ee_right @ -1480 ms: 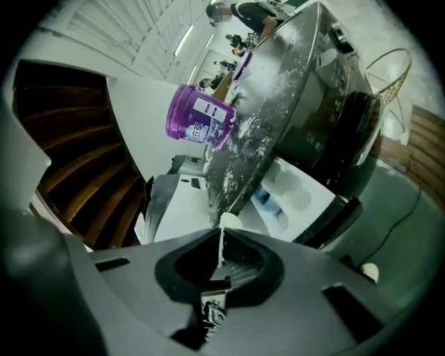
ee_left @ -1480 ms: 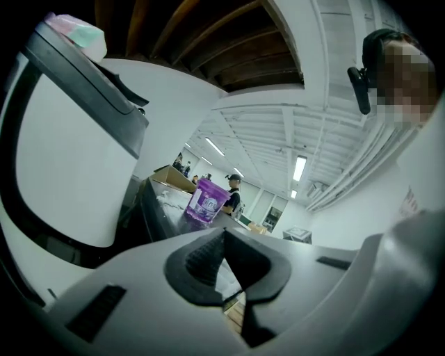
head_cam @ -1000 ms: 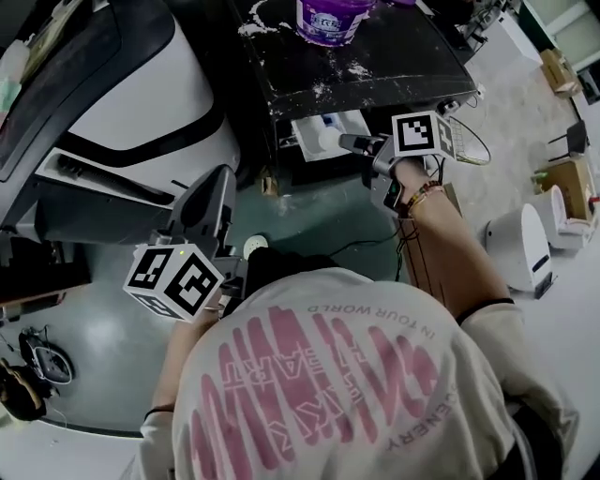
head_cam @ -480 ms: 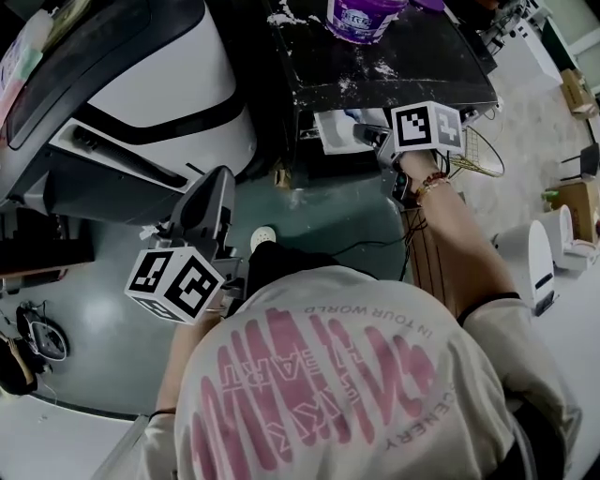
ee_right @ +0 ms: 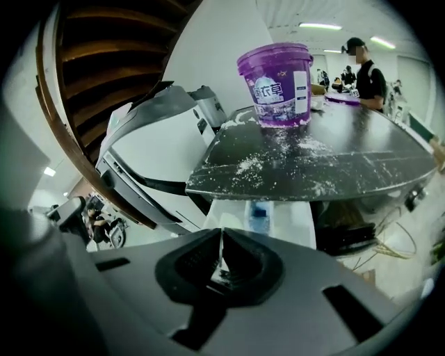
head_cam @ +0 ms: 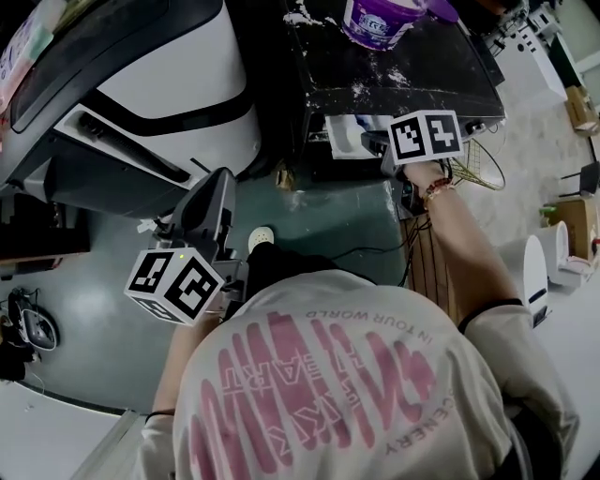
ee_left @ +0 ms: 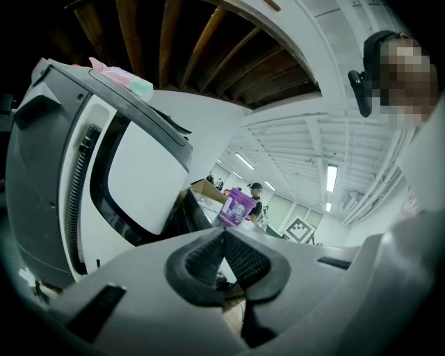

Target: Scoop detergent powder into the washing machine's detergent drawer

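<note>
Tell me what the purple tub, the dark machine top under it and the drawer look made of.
Purple tub: slightly translucent plastic by the look, glossy, with a printed label and moulded rim.
Dark top: hard, smooth, faintly reflective under spilled white powder; painted metal or plastic, can't tell.
Drawer: white moulded plastic, probably, with a matte finish.

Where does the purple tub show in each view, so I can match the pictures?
Head view: purple tub at the top edge, right of centre.
Left gripper view: tub small, near centre, just above the jaws.
Right gripper view: tub large, upper centre.
Shared landmark: the dark powder-dusted top it stands on.
</note>
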{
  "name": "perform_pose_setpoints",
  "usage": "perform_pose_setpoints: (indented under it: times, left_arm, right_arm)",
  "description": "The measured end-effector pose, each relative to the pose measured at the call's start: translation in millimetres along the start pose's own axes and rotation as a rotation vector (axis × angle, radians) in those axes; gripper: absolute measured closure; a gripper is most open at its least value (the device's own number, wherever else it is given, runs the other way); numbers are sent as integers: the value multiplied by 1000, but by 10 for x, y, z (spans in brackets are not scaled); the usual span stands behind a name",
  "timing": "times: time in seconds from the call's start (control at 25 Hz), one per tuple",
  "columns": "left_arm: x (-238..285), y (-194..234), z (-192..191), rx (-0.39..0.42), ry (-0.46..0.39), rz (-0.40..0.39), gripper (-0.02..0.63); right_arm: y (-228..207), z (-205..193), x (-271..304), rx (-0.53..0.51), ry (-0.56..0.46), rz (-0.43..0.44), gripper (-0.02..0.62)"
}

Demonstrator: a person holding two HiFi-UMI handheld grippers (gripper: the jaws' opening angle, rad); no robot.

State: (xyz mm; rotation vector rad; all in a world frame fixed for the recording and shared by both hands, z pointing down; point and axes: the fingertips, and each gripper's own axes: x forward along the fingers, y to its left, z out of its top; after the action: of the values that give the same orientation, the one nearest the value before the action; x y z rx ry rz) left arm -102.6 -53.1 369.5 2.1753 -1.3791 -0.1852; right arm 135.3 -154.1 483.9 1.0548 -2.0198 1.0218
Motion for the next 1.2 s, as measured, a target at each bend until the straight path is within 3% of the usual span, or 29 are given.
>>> perform_pose_setpoints:
  times: [0.4, 0.96, 1.2]
  left_arm:
    - [57, -53, -12, -1, 11, -14, 604]
    - [62, -83, -39, -8, -10, -3, 604]
    - [70, -102, -73, -13, -12, -2, 604]
  right_arm:
    - [74, -86, 47, -189, 73, -73, 589]
    - [133, -113, 52, -550, 124, -196, 589]
    - [167, -158, 76, -628, 139, -213, 589]
